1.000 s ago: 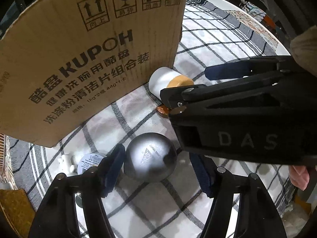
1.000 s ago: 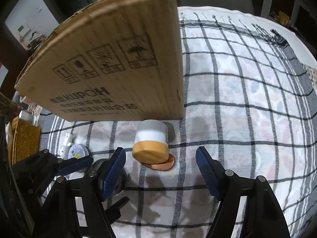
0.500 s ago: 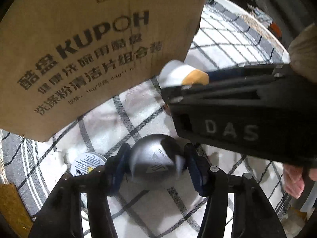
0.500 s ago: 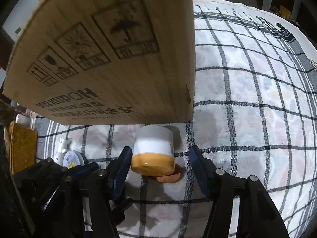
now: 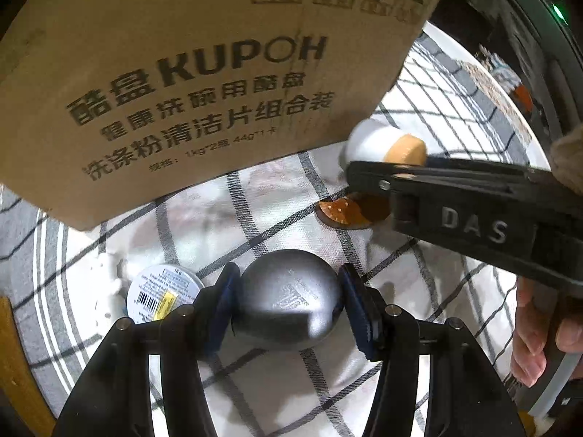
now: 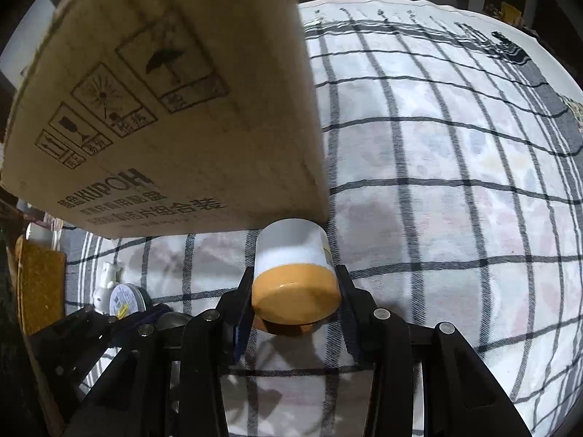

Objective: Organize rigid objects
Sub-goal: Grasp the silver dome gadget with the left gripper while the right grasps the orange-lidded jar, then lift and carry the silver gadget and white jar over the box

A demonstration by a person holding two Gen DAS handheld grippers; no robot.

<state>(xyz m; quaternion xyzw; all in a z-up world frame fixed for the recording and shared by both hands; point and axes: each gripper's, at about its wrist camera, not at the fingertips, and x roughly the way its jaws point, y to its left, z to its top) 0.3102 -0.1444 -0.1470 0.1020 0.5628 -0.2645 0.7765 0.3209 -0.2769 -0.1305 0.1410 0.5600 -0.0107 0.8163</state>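
Metal bowl point(image 5: 288, 300): smooth, likely slippery; our left gripper point(image 5: 288, 304) pinched its sides. Jar point(image 6: 293, 273): rigid, light; our right gripper point(image 6: 295, 293) clamped orange lid.

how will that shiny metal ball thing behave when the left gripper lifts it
The metal ball looks smooth and glossy, so it may slip between the fingers, which touch only its curved sides. Its round form suggests it would roll on the cloth if released. Probably rigid; weight unclear.

Right gripper point(image 6: 296, 300) clamped on white jar point(image 6: 293, 278), orange lid, frame centre; cardboard box point(image 6: 164, 109) upper left; checked tablecloth point(image 6: 455, 200) beneath.
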